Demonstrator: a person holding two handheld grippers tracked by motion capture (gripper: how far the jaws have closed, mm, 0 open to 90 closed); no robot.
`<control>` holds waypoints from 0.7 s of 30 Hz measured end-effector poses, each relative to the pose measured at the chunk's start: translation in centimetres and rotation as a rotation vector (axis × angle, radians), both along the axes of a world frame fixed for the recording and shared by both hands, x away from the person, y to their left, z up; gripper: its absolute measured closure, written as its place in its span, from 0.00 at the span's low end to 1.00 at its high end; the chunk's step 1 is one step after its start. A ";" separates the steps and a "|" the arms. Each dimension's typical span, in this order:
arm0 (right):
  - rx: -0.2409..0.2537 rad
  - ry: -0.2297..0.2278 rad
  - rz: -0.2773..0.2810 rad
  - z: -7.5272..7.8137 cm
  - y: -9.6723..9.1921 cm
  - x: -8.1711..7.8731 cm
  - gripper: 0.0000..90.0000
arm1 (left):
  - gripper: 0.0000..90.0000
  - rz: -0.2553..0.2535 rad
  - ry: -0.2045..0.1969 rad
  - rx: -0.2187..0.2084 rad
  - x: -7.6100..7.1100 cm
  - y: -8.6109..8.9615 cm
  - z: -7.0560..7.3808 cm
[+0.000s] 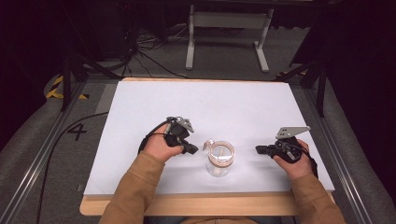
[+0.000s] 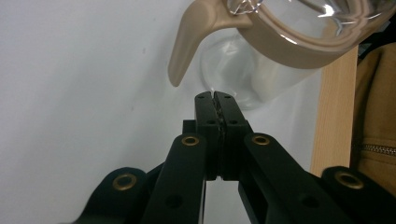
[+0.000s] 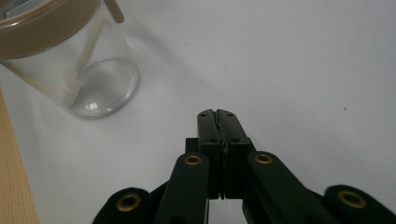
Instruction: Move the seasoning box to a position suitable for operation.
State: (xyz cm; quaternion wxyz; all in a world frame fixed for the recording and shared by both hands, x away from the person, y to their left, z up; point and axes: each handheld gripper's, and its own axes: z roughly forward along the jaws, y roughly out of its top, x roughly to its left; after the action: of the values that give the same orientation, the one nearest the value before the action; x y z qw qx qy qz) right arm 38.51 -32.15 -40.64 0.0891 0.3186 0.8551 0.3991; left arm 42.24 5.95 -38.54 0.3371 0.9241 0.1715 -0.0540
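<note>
Near edge of the table: the jar (image 1: 220, 160) stands upright on the white table (image 1: 201, 107), close to my side and between my two hands; it is clear glass with a tan band round the rim and a tan flip latch (image 2: 187, 46) hanging off one side
Why it sits there: I judge it was set midway so either hand can reach it without crossing over; the latch points toward my left, which suits that hand for working it
Left hand-held gripper (image 1: 190, 149): jaws pressed together with nothing between them; tips aimed at the jar, just beside it but apart from the glass; in the left gripper view the tips (image 2: 215, 97) sit under the latch and before the clear wall
Right hand-held gripper (image 1: 259, 150): jaws also together and empty; pointed at the jar from the other side, farther off than my left; in its own view the tips (image 3: 216, 113) rest over bare table with the jar (image 3: 70, 70) up to the left
Inside the jar: it looks empty, as far as I can tell
Around: wooden table edge (image 1: 187, 205) below the white sheet; a white stand (image 1: 229, 28) and cables (image 1: 149, 56) on the floor beyond
In the way: nothing lies between either gripper and the jar; with jaws together I would have to part them before any grasp
</note>
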 end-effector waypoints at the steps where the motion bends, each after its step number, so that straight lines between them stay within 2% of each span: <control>1: 0.001 0.001 0.008 0.0 0.1 -0.1 1.00 | 1.00 -0.015 0.007 0.006 0.1 -0.2 -0.1; 7: -0.005 0.003 0.044 -0.1 0.2 -1.0 1.00 | 1.00 -0.034 0.028 -0.032 0.8 -1.3 -1.1; 9: -0.007 0.003 0.049 -0.1 0.2 -1.2 1.00 | 1.00 -0.047 0.046 -0.013 1.2 -1.4 -1.3; 10: -0.009 0.003 0.048 -0.1 0.2 -1.3 1.00 | 1.00 -0.037 0.040 -0.025 1.2 -1.6 -1.5; 14: -0.012 0.004 0.051 -0.2 0.1 -1.7 1.00 | 1.00 -0.030 0.046 -0.018 1.7 -1.8 -1.7; 16: -0.013 0.001 0.050 -0.2 0.0 -1.9 1.00 | 1.00 -0.035 0.075 -0.018 2.1 -1.6 -1.7; 21: -0.018 0.000 0.038 -0.2 -0.3 -2.7 1.00 | 1.00 -0.016 0.067 -0.036 2.8 -1.7 -1.8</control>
State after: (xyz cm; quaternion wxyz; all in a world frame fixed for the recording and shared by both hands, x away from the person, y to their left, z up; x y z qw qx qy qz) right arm 35.84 -32.50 -40.84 0.0843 0.3016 0.8645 0.3931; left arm 45.05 4.22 -40.33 0.3472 0.9170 0.1743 -0.0908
